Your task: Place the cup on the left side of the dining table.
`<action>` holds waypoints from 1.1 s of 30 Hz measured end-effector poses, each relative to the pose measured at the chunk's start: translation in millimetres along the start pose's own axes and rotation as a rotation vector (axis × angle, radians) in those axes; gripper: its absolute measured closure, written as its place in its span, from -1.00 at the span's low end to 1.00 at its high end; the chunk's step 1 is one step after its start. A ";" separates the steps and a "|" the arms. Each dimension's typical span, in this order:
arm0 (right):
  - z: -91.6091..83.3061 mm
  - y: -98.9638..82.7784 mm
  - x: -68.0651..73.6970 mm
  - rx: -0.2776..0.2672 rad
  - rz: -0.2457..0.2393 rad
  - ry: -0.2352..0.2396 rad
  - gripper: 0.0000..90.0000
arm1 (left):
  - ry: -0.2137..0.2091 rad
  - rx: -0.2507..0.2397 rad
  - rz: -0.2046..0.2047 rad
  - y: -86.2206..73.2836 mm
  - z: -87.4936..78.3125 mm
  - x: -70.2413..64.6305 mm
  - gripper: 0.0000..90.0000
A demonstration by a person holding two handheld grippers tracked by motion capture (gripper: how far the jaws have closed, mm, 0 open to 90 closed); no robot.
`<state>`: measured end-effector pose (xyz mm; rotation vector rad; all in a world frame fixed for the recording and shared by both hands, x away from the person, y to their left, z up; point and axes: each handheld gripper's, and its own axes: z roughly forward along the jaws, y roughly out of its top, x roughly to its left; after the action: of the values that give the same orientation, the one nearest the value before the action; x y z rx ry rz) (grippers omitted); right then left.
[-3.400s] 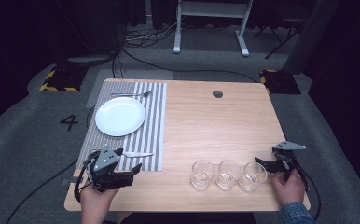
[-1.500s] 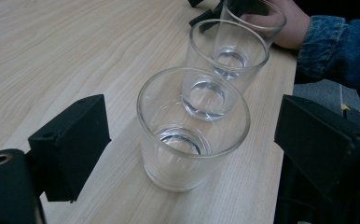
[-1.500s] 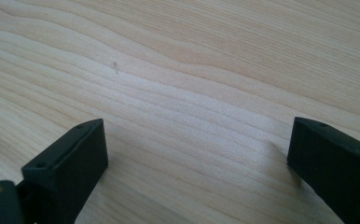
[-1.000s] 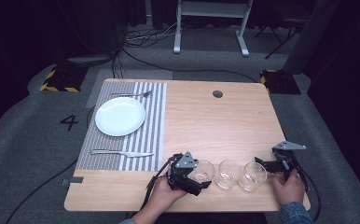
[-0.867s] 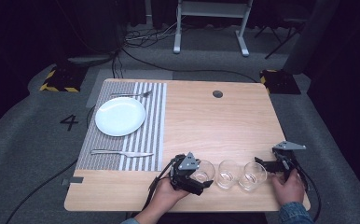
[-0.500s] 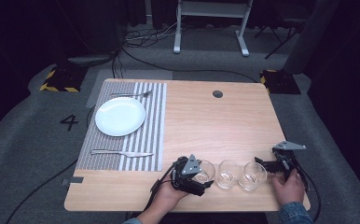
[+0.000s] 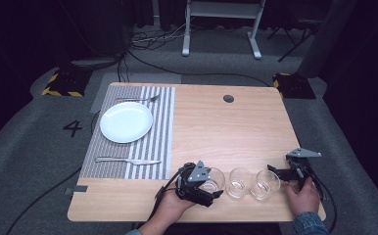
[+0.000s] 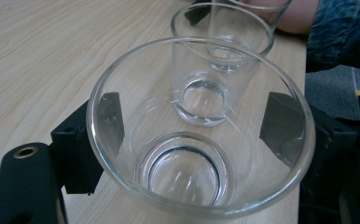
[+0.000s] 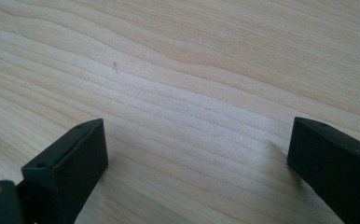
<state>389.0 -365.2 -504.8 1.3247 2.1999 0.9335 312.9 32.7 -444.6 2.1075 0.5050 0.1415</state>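
Three clear glasses stand in a row near the table's front edge: a left glass, a middle glass and a right glass. My left gripper has one jaw on each side of the left glass, pads against its wall, and the glass stands upright on the wood. The middle glass is just beyond it. My right gripper rests open on the table right of the right glass, apart from it. In the right gripper view the gripper has bare wood between its jaws.
A striped placemat at the left holds a white plate, a fork behind it and a knife in front. A round cable hole sits at the back of the wooden table.
My left gripper has moved from the front left corner by the mat across to the left glass, edging right around it over the last second. The right gripper has stayed still.
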 end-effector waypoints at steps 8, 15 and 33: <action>0.0 0.0 0.1 0.000 0.000 0.000 -0.88 | 0.024 -0.019 -0.028 5.6 -28.8 13.1 -0.58; 0.0 0.0 0.1 0.000 0.000 0.000 -0.88 | 0.053 -0.066 -0.057 10.6 -56.7 30.5 -0.58; 0.0 0.0 -0.1 0.000 0.001 0.000 -0.88 | 0.213 -0.142 -0.104 15.2 -115.0 73.3 -0.58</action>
<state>389.0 -365.3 -504.8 1.3252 2.1999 0.9342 350.6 144.5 -374.6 1.9335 0.7086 0.3349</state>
